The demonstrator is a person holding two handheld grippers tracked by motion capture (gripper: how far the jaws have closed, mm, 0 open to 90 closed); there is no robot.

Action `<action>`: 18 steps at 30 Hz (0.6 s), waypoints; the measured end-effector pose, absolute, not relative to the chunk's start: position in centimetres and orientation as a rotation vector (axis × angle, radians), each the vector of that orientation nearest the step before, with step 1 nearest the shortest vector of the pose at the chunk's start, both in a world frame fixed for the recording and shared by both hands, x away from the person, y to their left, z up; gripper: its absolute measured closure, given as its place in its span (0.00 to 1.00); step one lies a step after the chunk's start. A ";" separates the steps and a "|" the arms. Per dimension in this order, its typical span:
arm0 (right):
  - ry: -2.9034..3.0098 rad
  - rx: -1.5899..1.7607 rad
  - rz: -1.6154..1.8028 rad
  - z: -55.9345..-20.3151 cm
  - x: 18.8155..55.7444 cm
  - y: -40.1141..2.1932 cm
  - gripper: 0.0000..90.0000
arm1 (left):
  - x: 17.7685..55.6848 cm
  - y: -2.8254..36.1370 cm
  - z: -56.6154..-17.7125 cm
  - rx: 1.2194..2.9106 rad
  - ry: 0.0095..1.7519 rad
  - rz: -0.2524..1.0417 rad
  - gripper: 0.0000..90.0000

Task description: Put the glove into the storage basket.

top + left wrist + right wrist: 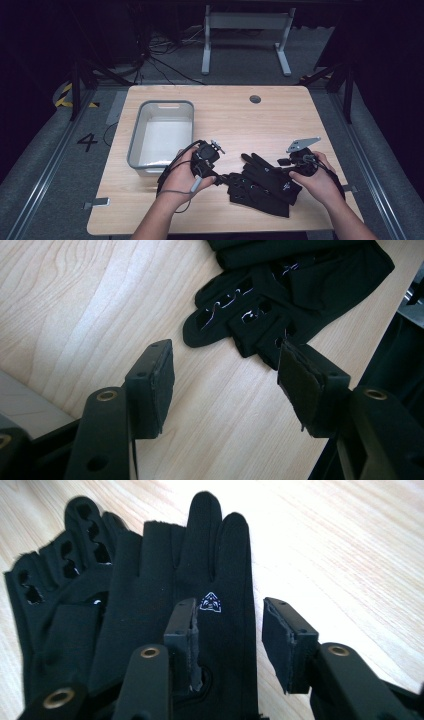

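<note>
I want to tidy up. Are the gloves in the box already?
No, the gloves lie on the table beside the box.

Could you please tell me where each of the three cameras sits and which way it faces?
High view: above the person's side, looking forward and down on the table, bin, both hands.
Left gripper view: rides the left gripper, open jaws over bare wood, black gloves ahead.
Right gripper view: rides the right gripper, open over the gloves.
All share the gloves.

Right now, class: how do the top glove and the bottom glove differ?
The top glove shows plain fabric with a small white logo; the bottom glove shows holes along its fingers. The top glove overlaps the bottom glove, which lies flat on the table. Both are black.
</note>
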State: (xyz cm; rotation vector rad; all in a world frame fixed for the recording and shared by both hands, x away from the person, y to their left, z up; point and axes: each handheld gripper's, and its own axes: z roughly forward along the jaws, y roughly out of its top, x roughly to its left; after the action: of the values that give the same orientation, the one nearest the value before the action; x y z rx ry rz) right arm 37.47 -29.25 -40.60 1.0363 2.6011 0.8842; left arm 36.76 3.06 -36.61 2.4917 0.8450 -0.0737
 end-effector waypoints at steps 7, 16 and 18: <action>2.571 1.052 0.868 -38.8 35.8 -30.3 0.62 | 37.1 2.9 -36.3 2.460 0.824 -0.065 0.50; 2.572 1.130 0.810 -38.0 34.0 -31.8 0.62 | 37.6 1.8 -36.5 2.470 0.749 -0.063 0.58; 2.574 1.145 0.804 -38.0 33.8 -32.1 0.62 | 37.8 1.6 -36.6 2.473 0.736 -0.060 0.59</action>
State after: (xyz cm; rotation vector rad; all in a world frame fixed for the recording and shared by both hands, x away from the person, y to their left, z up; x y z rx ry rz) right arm 33.81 -32.12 -37.97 1.1454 2.5736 0.8041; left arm 37.82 1.58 -36.55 2.4732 0.7364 -0.0605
